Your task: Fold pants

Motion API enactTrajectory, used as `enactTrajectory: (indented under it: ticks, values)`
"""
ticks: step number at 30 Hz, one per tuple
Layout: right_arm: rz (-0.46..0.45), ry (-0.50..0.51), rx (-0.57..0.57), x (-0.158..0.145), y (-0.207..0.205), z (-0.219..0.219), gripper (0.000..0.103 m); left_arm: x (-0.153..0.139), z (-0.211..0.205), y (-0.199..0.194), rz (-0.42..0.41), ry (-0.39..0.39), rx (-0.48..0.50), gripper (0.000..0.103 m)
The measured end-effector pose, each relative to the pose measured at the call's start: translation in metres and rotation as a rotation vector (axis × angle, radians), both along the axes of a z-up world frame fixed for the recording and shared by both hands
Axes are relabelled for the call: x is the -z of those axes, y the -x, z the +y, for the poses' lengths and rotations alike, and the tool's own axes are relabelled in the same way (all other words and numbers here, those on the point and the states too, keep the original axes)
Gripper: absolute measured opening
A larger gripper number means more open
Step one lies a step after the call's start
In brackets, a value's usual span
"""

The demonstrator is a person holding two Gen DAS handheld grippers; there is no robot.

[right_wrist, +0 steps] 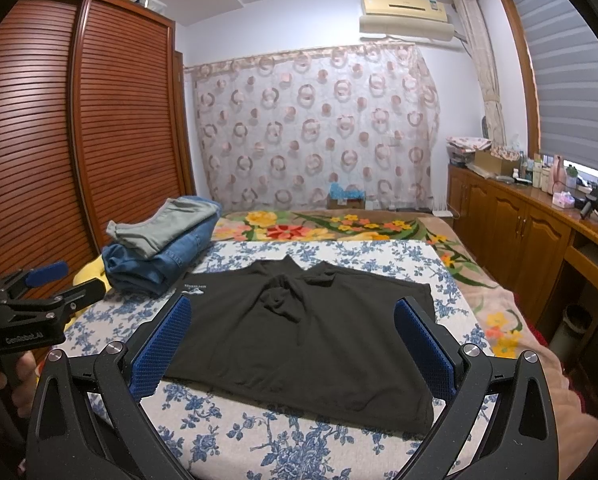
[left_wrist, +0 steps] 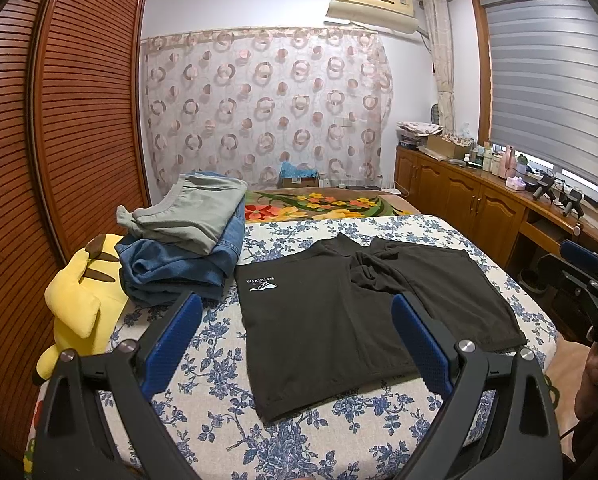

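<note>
Black shorts [left_wrist: 339,320] lie spread flat on the blue-flowered bed cover [left_wrist: 291,432], waistband toward me, with a white logo near the left leg hem. They also show in the right wrist view [right_wrist: 299,340]. My left gripper [left_wrist: 297,304] is open and empty, held above the near left part of the shorts. My right gripper [right_wrist: 293,306] is open and empty, above the near edge of the shorts. The right gripper shows at the right edge of the left wrist view [left_wrist: 587,276]. The left gripper shows at the left of the right wrist view [right_wrist: 47,280].
A stack of folded clothes, grey [left_wrist: 195,216] on top of blue jeans [left_wrist: 179,268], sits at the bed's far left. A yellow plush toy [left_wrist: 79,304] lies beside it. A slatted wardrobe [left_wrist: 59,120] stands on the left. Wooden cabinets [left_wrist: 471,196] run along the right.
</note>
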State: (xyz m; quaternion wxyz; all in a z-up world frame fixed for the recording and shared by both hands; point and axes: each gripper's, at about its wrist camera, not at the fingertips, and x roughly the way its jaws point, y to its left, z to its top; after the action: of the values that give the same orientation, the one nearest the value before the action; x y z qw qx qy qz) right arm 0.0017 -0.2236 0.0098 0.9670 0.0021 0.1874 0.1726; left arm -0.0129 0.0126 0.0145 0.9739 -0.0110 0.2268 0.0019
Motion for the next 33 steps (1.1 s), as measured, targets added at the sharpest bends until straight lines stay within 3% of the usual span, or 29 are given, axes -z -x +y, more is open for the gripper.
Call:
enactTrajectory:
  ticks: [19, 25, 33]
  values:
    - [-0.002, -0.001, -0.001, 0.003, 0.000, -0.004, 0.103, -0.002, -0.003, 0.002, -0.004, 0.001, -0.002, 0.097]
    - [0.012, 0.004, -0.011, 0.003, -0.006, -0.002, 0.103, 0.000, -0.002, -0.001, 0.037, -0.004, -0.003, 0.097]
    - [0.079, 0.010, -0.022, 0.020, -0.018, -0.007, 0.103, 0.032, -0.001, -0.017, 0.112, 0.009, 0.001, 0.097]
